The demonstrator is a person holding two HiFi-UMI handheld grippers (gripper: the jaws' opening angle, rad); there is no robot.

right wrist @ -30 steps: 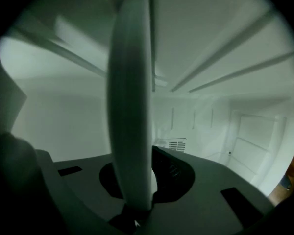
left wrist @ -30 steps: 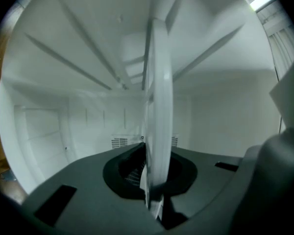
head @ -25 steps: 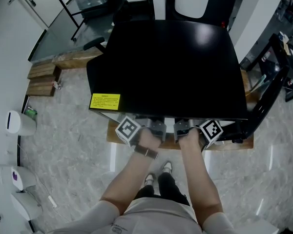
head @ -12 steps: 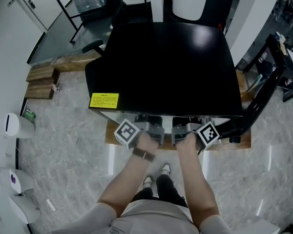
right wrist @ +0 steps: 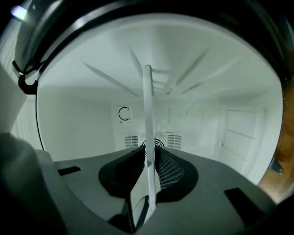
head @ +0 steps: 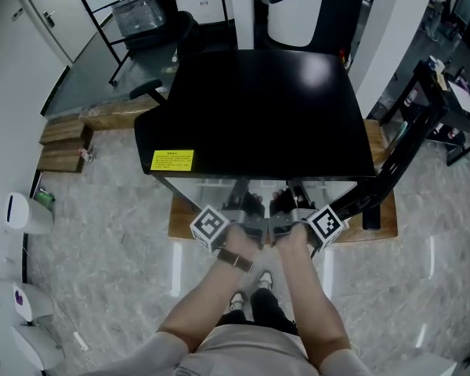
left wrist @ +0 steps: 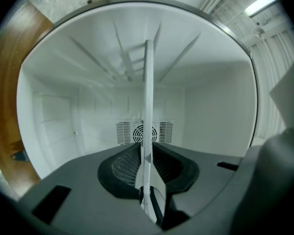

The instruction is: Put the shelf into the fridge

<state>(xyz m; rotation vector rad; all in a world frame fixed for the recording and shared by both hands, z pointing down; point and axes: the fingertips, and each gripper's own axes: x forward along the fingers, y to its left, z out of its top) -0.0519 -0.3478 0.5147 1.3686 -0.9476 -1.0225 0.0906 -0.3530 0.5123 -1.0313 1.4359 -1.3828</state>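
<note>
Left gripper view: we find the left gripper [left wrist: 148, 202] clenched on the shelf [left wrist: 147, 92] edge, and the right gripper [right wrist: 147, 192] likewise. The shelf extends straight ahead into the fridge [left wrist: 213, 111] cavity, both grippers equally near.

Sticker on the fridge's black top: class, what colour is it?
The sticker is yellow with dark print; the head view shows it best.

The shelf [left wrist: 147, 106], a thin white panel seen edge-on, sits clamped in the jaws of the left gripper [left wrist: 148, 199] and right gripper [right wrist: 145, 199]. It reaches ahead into the open fridge [head: 258, 108], which is black outside and white inside.
</note>
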